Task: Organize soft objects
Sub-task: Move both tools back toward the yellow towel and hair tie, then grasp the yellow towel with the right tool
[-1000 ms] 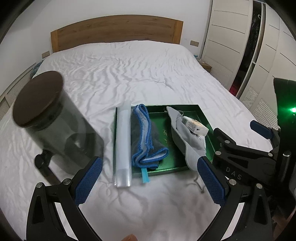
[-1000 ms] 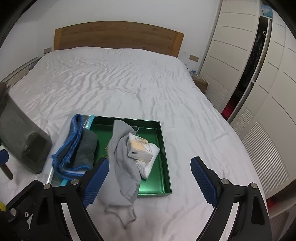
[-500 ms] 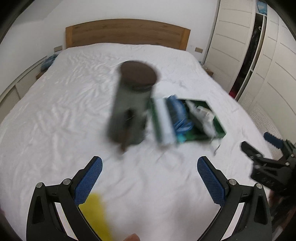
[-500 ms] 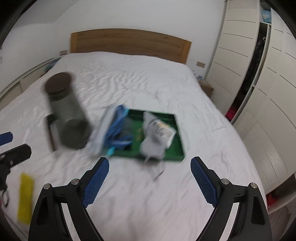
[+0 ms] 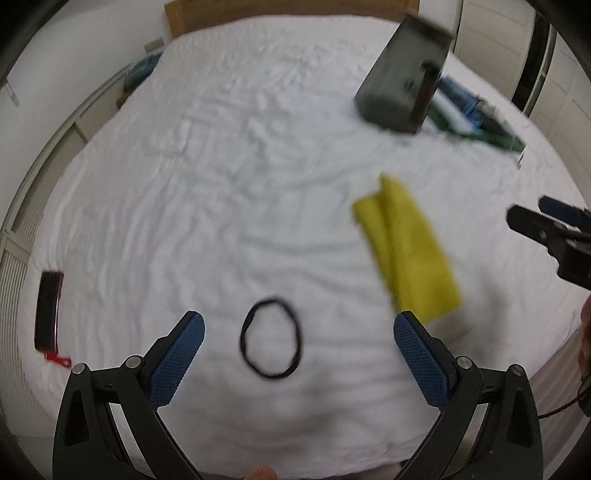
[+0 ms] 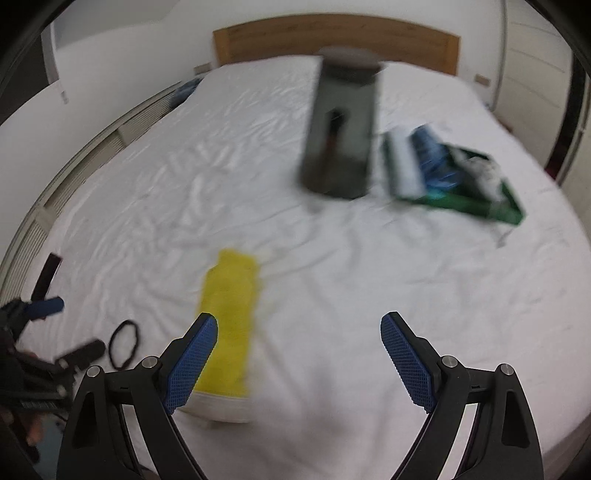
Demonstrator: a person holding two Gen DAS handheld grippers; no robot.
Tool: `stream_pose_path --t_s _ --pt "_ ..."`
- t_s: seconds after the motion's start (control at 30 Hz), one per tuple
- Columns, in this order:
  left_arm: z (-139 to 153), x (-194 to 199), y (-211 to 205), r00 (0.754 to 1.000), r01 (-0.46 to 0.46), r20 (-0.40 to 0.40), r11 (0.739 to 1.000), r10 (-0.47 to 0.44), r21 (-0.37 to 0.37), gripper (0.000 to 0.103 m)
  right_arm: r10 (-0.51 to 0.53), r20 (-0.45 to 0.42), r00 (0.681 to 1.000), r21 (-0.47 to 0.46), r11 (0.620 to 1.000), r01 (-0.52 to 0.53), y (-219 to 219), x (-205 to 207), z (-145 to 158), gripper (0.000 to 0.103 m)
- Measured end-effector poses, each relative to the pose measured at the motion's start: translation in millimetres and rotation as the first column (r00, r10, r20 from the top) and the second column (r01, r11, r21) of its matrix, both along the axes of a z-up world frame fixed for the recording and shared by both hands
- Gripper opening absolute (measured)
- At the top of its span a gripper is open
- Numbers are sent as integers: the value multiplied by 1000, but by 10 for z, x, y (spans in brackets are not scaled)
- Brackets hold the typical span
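A white-sheeted bed [image 6: 332, 258] fills the room; wooden headboard [image 6: 336, 37] against white wall; pale wardrobe doors [image 5: 491, 33] beside.

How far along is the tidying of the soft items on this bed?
Done: a blue-edged cloth and pale fabric already lie in the green tray. In hand: nothing; the left gripper and right gripper are both open and empty. Left: the yellow cloth and the black hair band lie loose on the white sheet.
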State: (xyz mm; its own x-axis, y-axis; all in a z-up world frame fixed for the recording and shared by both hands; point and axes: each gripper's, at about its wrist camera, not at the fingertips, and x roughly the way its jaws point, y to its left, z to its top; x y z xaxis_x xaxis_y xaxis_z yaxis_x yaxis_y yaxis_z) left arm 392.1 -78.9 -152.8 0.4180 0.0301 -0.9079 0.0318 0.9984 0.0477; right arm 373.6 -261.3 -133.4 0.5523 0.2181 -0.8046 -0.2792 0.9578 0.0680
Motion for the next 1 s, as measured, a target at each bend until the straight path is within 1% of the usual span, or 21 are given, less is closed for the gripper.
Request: stream_pose_path --t_s 0.1,0.17,0.27,0.33,0.47,0.53,0.67,0.77,0.83,0.9,1.0 --pt "-233 -43 110 999 8 -35 1000 -8 -4 101 22 -24 999 10 1000 -22 216 76 -194 91" --pt "-403 -25 146 998 5 -55 1000 -6 -18 101 34 -34 999 -6 999 -34 335 184 -328 91" --pt "-625 15 196 997 0 -72 1000 -1 -17 101 48 -47 998 -21 999 -49 484 275 -497 91" --pt "-717 53 231 997 -10 -74 1000 9 -15 101 50 -53 997 -51 997 -53 561 362 -637 91" --pt "-875 164 320 997 -21 -81 1000 20 -8 101 33 -78 996 -71 997 -38 692 479 -867 91" --pt "-957 188 386 995 -32 -97 999 30 -22 101 26 -90 996 -72 997 -32 765 523 -972 91" --pt "-1103 217 452 992 -5 -129 999 -1 -45 101 33 -106 994 -83 996 -42 894 596 -1123 89" --pt "-1153 235 454 991 9 -132 999 -15 -41 101 34 -122 992 -106 993 -47 958 637 -1214 78" --pt "-1176 245 478 991 3 -135 999 -9 -45 101 33 -123 992 -118 992 -48 980 662 -1250 71" --pt "-1184 249 485 991 2 -132 999 -7 -39 101 33 -122 992 -135 990 -50 993 674 -1262 59" --pt "-1195 263 479 991 8 -130 1000 -11 -24 101 41 -118 992 -147 987 -59 1007 664 -1260 51"
